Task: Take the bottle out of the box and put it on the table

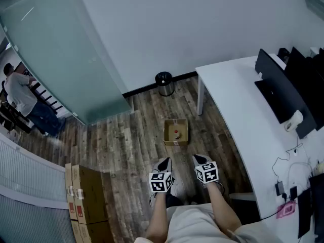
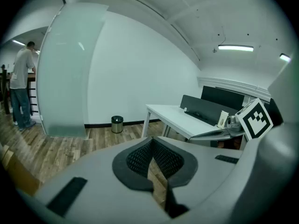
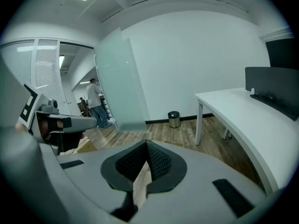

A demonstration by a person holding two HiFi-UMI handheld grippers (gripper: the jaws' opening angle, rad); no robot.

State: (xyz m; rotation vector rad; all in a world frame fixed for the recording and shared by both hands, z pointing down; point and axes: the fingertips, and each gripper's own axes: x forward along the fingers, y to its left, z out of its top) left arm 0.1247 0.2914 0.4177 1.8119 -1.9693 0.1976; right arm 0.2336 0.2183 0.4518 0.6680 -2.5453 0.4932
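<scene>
Shut tip to tip with nothing between them, the jaws of the left gripper (image 1: pixel 163 163) and the right gripper (image 1: pixel 200 159) hang side by side near us, pointing down and forward. Farther off, on the brown wood-plank floor (image 1: pixel 136 135), sits an open brown cardboard box (image 1: pixel 183 138). The small red-capped bottle (image 1: pixel 176 132) is inside it, well apart from both grippers. The long white table (image 1: pixel 238 105) runs along the right.

We judge several risks. Jaws left closed on the way down would knock the bottle over instead of straddling it. A jaw catching the box wall could drag or tip the light box. A pinch on the cap alone might slip during the lift to the table.

From above, the bottle shows mainly its round red cap, near the middle of the box. It seems to stand upright, and its body is too small to make out.
</scene>
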